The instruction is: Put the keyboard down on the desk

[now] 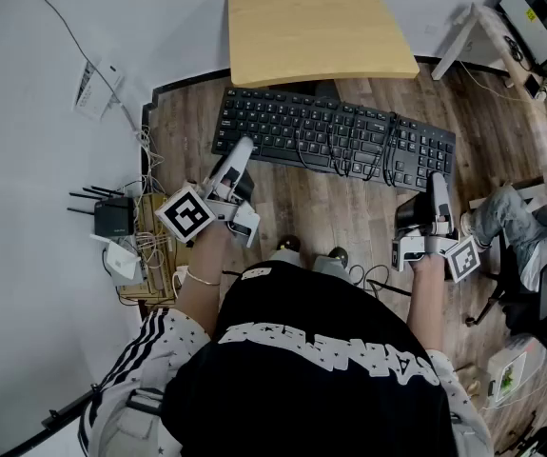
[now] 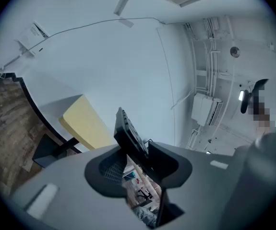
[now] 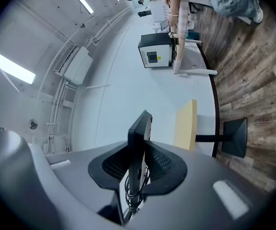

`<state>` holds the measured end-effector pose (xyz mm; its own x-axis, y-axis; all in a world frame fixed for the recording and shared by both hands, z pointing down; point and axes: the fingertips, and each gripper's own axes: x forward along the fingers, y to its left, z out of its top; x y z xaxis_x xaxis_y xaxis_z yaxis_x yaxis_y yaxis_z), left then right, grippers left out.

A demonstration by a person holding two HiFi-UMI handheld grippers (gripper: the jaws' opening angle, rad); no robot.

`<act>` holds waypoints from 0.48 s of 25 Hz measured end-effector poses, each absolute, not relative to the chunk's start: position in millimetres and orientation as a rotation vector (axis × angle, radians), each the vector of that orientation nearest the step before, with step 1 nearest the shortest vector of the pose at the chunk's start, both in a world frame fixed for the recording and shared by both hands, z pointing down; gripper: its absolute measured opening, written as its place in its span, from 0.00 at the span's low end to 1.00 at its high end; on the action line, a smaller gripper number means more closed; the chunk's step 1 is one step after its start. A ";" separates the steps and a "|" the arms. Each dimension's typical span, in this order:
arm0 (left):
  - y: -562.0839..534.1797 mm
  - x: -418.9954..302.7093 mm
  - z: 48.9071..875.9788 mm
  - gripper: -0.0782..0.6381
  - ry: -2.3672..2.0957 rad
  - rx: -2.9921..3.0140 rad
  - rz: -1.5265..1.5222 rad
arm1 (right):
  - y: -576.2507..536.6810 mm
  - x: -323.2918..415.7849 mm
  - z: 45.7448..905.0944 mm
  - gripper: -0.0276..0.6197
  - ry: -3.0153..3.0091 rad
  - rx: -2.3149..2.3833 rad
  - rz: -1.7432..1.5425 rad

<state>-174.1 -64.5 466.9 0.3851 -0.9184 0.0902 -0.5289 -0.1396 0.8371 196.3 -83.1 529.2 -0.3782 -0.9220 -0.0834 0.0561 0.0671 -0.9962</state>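
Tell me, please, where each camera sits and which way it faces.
Head view: on the person's head, looking steeply down at keyboard, desk and floor; torso, forearms, left gripper and right gripper show.
Left gripper view: on the left gripper, looking along its jaws, shut on the keyboard's end, towards desk and wall; only that gripper shows.
Right gripper view: on the right gripper, jaws shut on the keyboard's other end, desk beyond.
Shared: both gripper views show keyboard edge-on and desk.

Office, small wooden desk (image 1: 316, 27), monitor (image 1: 544, 6) on white table (image 1: 473, 29), router (image 1: 113, 219), office chair (image 1: 530, 307)
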 end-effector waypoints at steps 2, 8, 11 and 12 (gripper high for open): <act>-64.6 -173.8 467.1 0.29 -1.259 1.801 -0.584 | -83.7 192.1 524.1 0.18 1.513 -0.904 -1.443; -66.5 -173.7 467.1 0.30 -1.254 1.809 -0.592 | -86.1 190.7 523.0 0.18 1.512 -0.903 -1.438; -66.8 -173.9 467.3 0.30 -1.252 1.807 -0.595 | -86.1 190.3 521.0 0.18 1.513 -0.901 -1.436; -66.9 -174.1 467.2 0.29 -1.253 1.807 -0.595 | -86.3 190.5 520.9 0.18 1.511 -0.901 -1.436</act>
